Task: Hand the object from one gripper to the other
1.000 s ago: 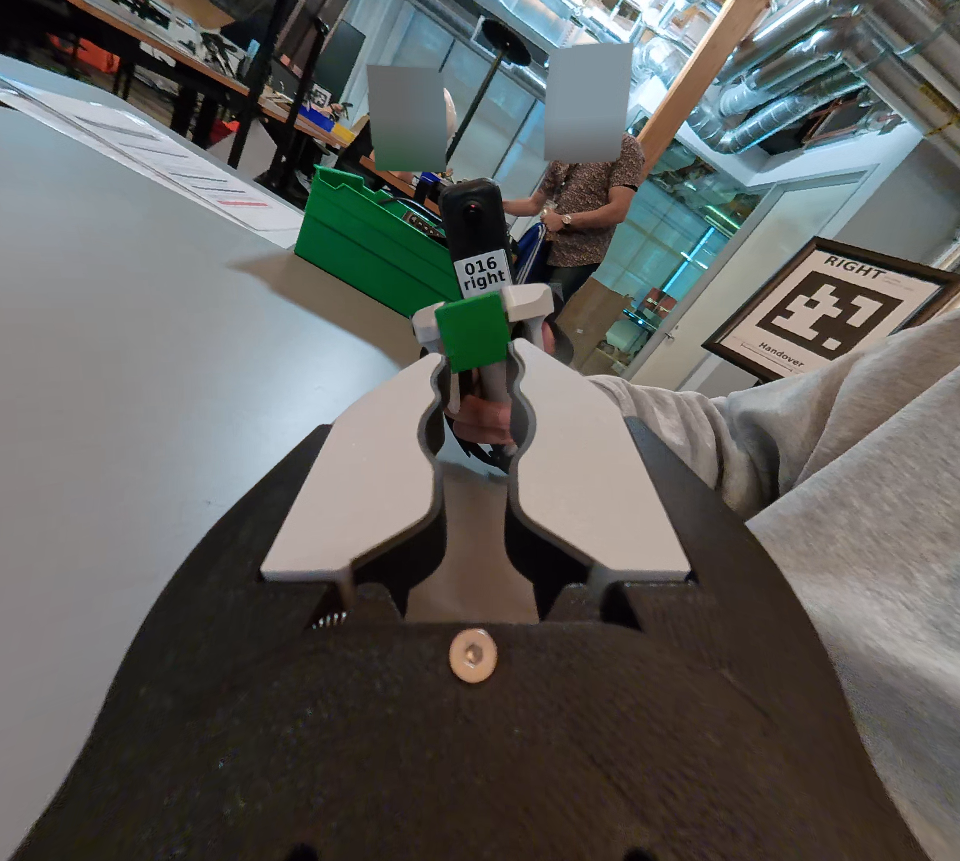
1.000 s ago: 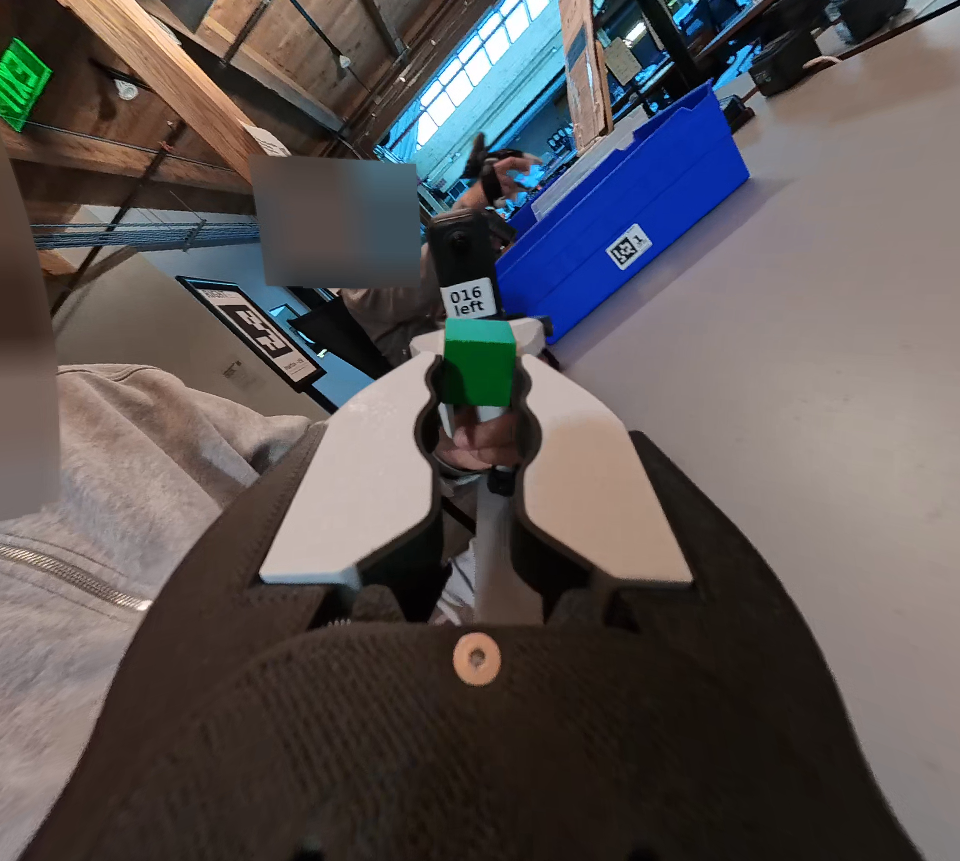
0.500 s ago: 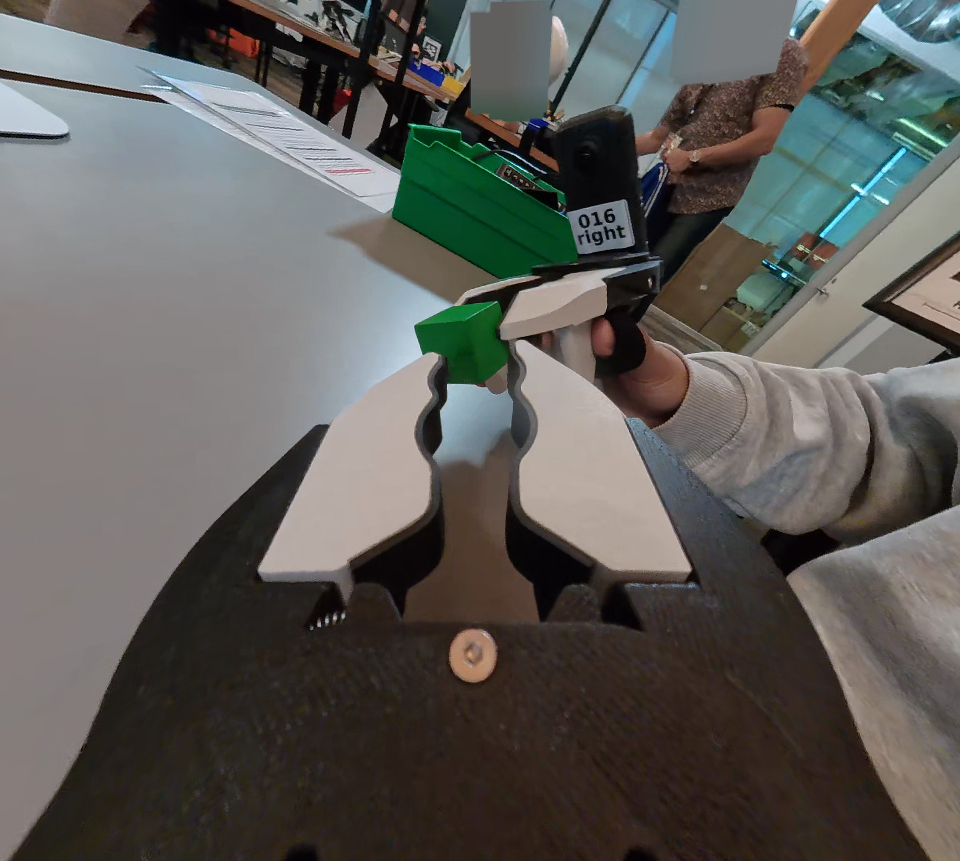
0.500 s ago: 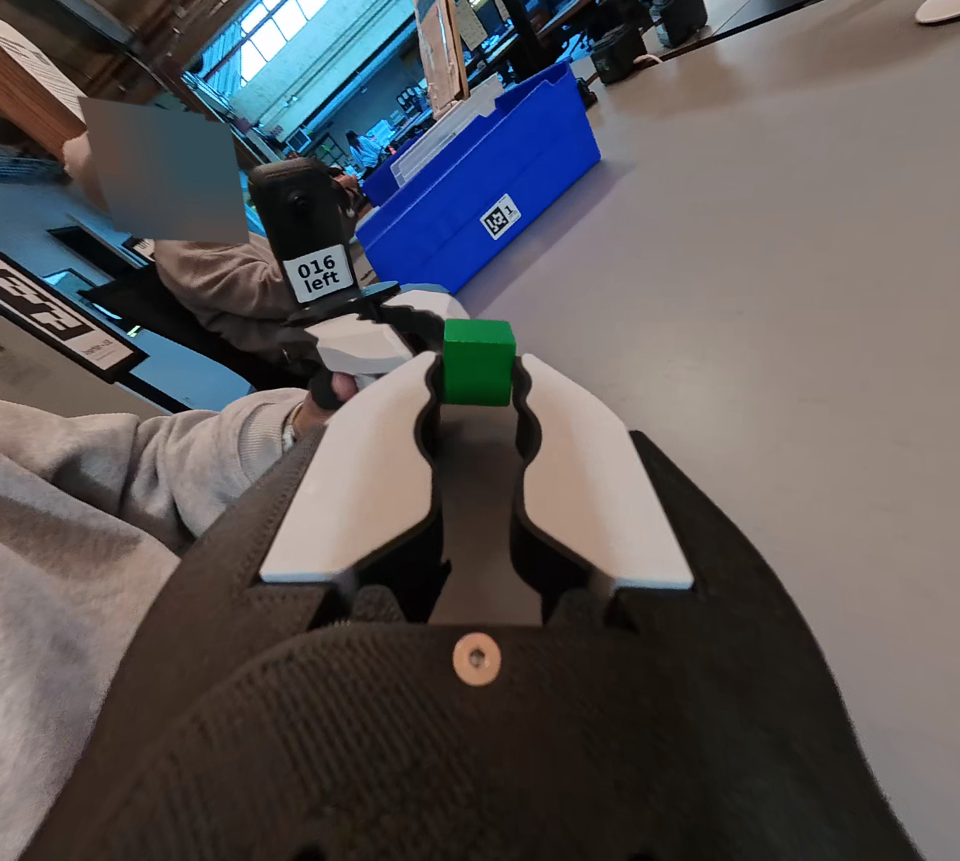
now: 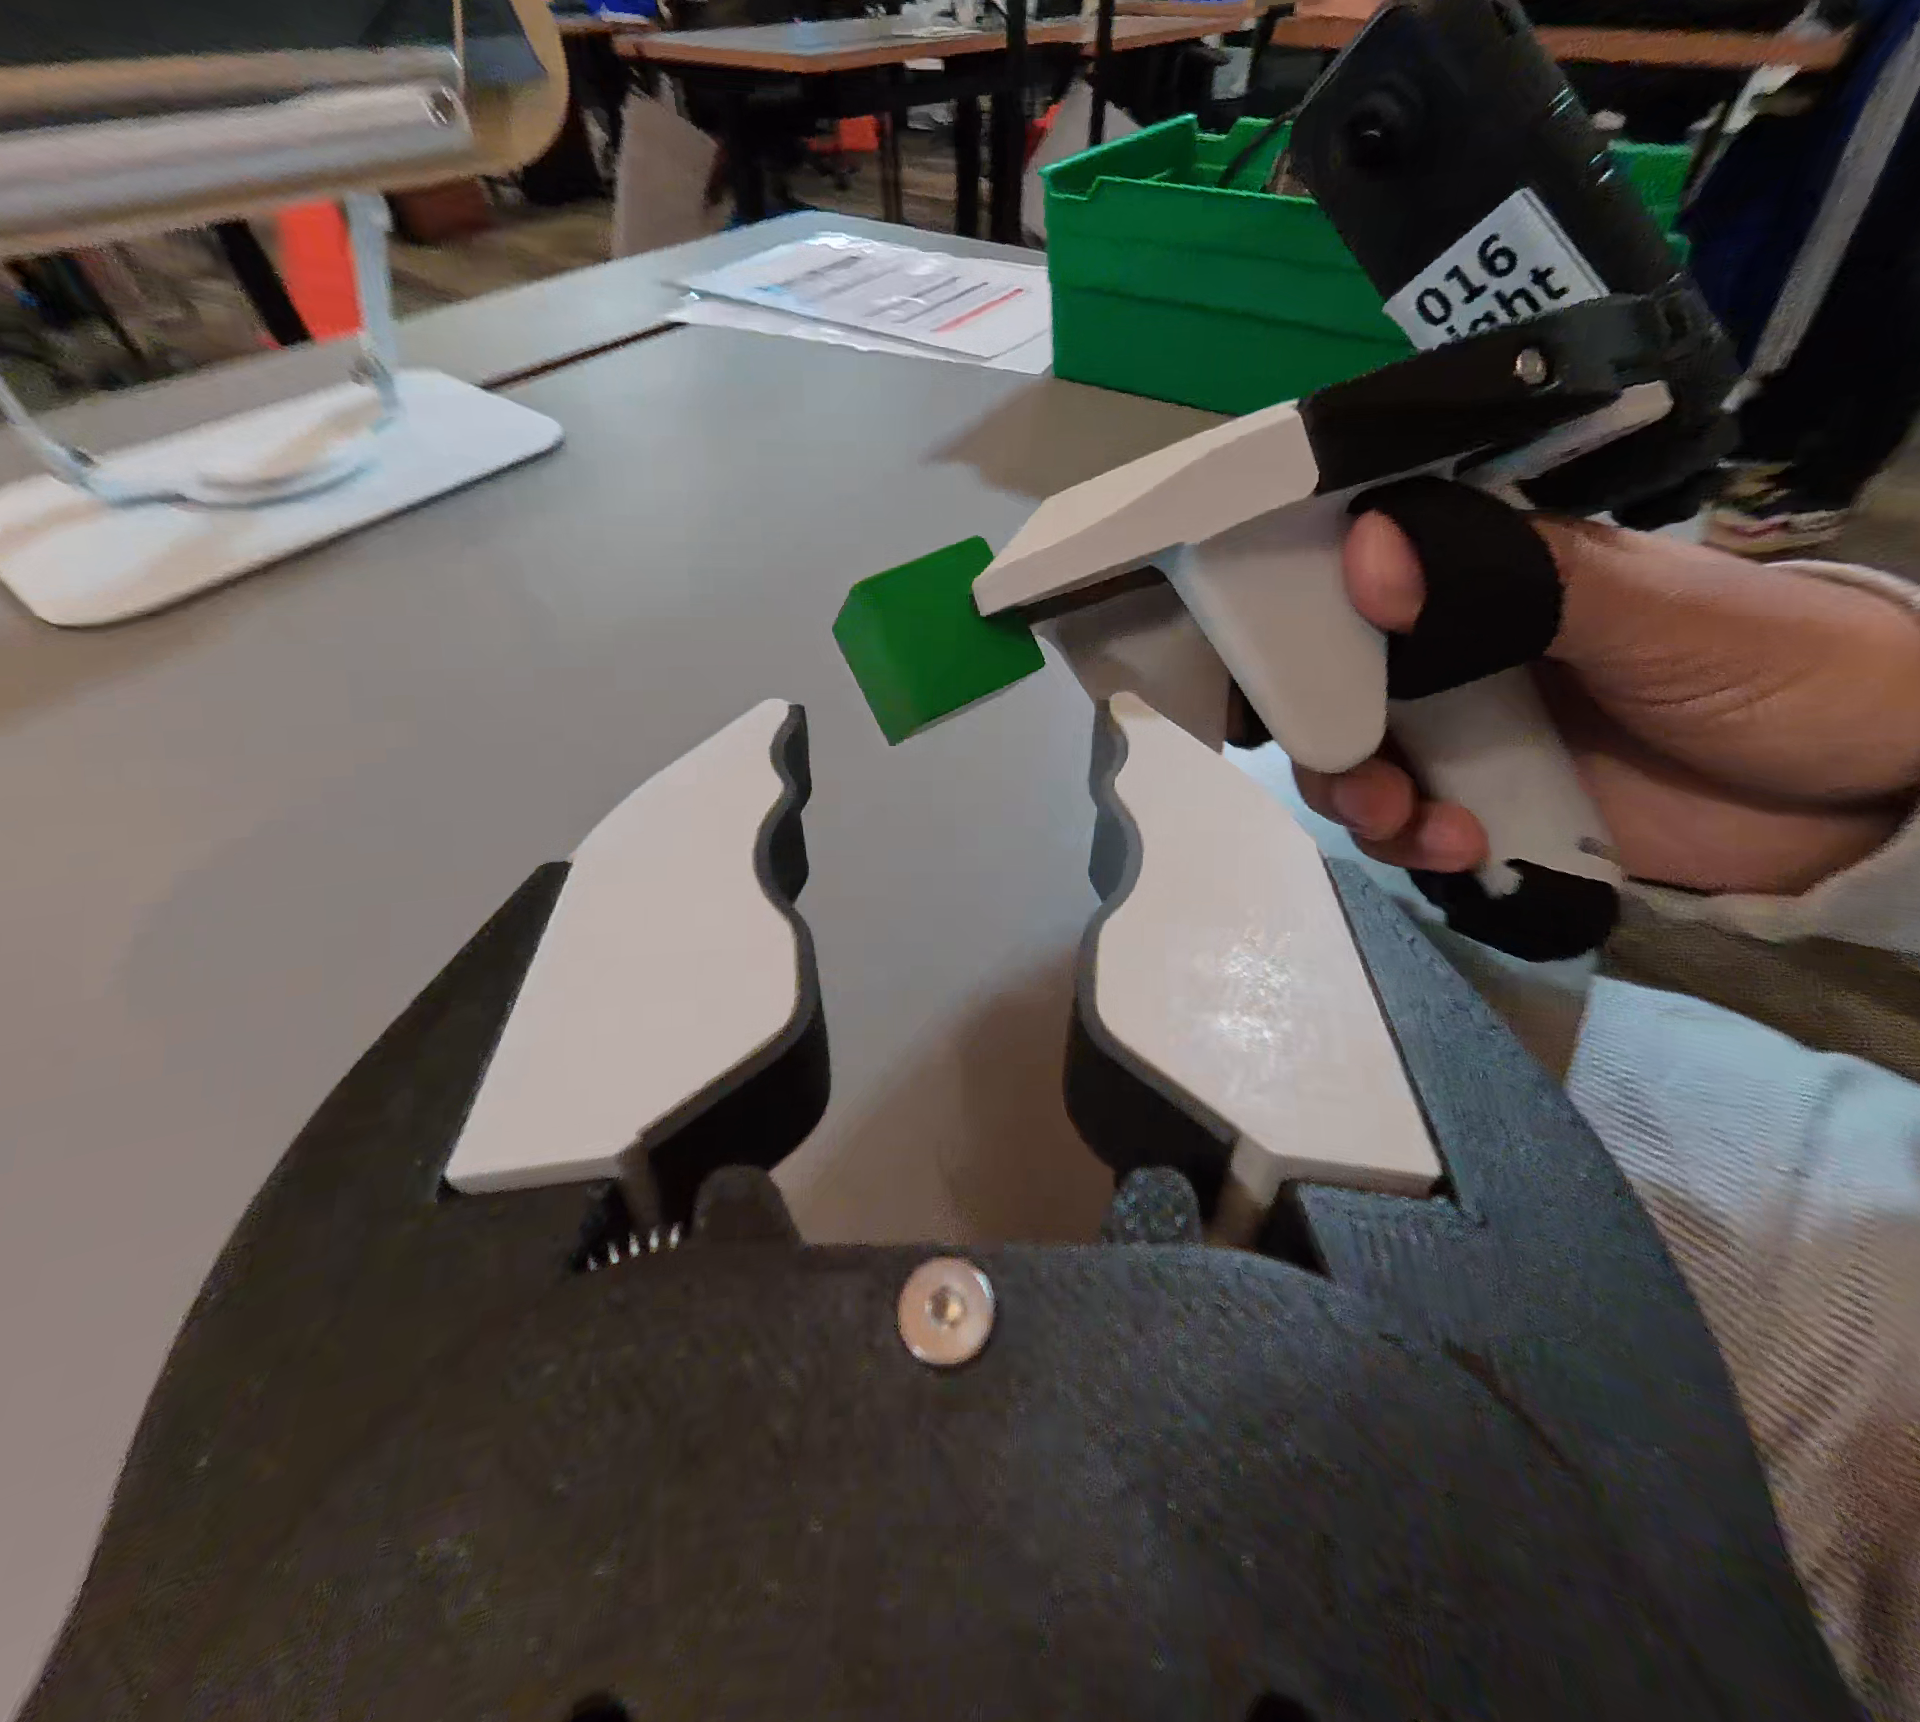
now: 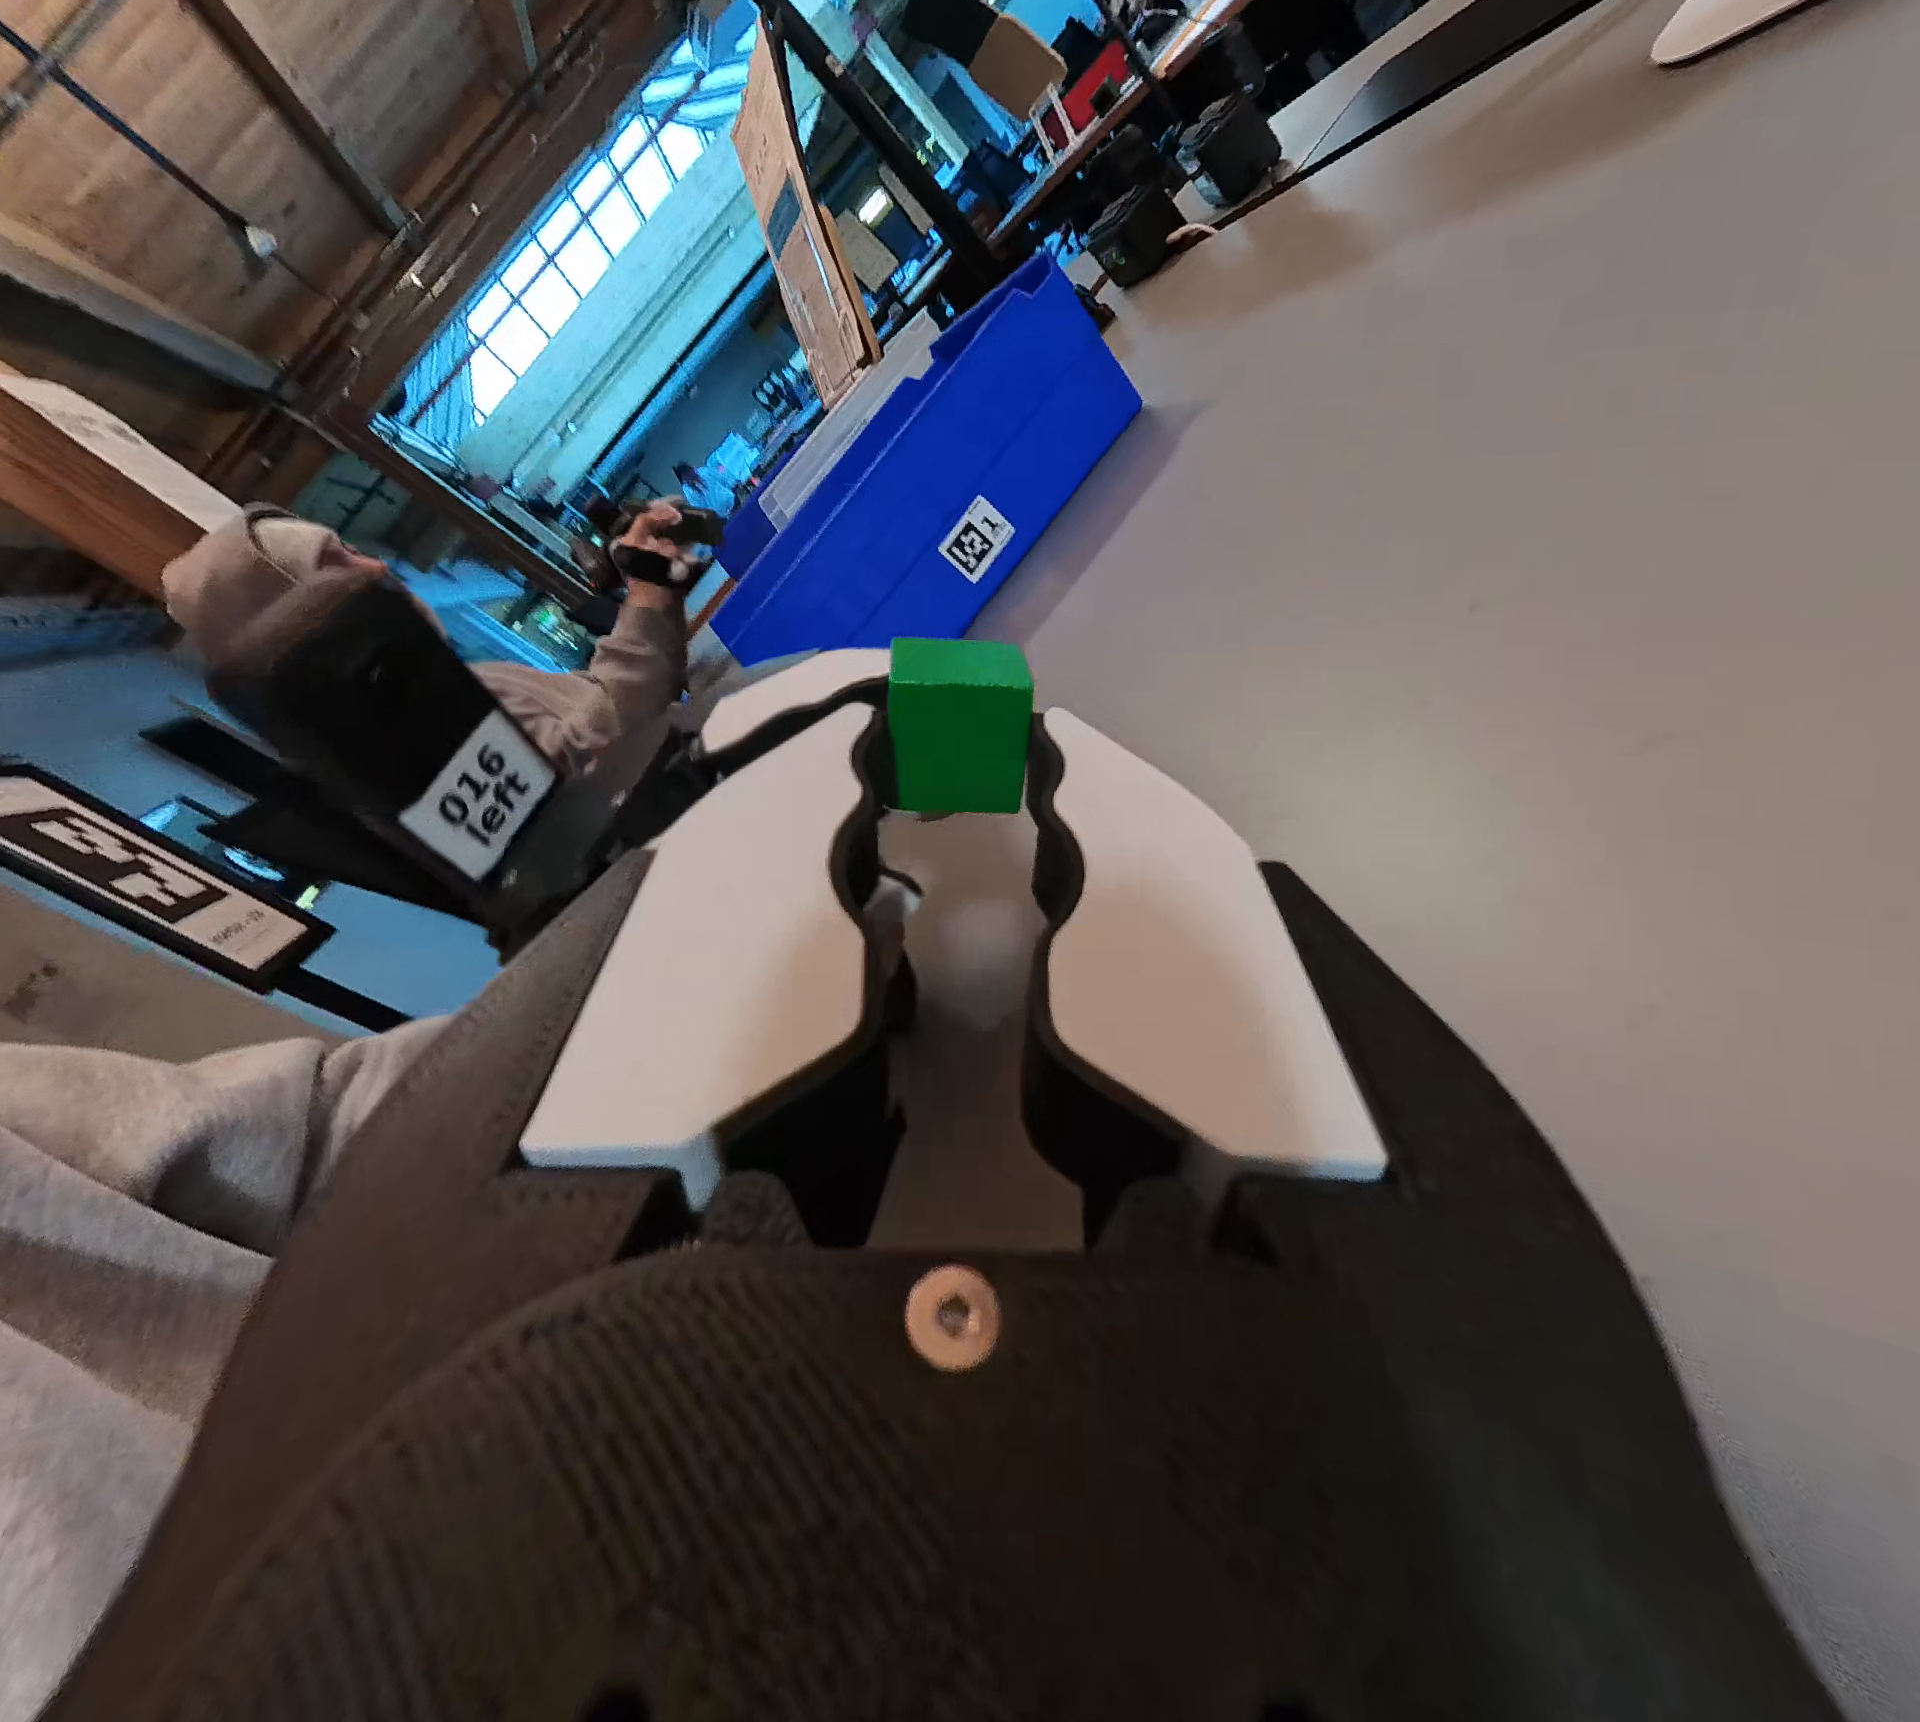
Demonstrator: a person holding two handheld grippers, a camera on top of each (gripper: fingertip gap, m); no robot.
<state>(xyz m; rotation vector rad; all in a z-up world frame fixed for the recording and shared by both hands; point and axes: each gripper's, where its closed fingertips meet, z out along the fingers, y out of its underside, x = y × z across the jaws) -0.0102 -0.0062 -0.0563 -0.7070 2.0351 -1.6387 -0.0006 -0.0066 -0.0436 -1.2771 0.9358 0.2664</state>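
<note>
Where daylight falls, grey table (image 5: pixel 364 737), office clutter.

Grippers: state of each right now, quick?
Left gripper: open, empty, the green block just beyond its tips.
Right gripper: shut on the green block.

Right gripper (image 6: pixel 956 737) clamped on green cube (image 6: pixel 958 732) above grey table (image 6: pixel 1507 633). Blue bin (image 6: pixel 925 493) far behind. Left gripper (image 6: pixel 790 701) just left.

Grey table (image 5: pixel 416 633); green bin (image 5: pixel 1174 290) at one o'clock, desks (image 5: pixel 883 41) beyond — timber ceiling (image 6: pixel 260 10), bright windows (image 6: pixel 582 238) at eleven o'clock.
</note>
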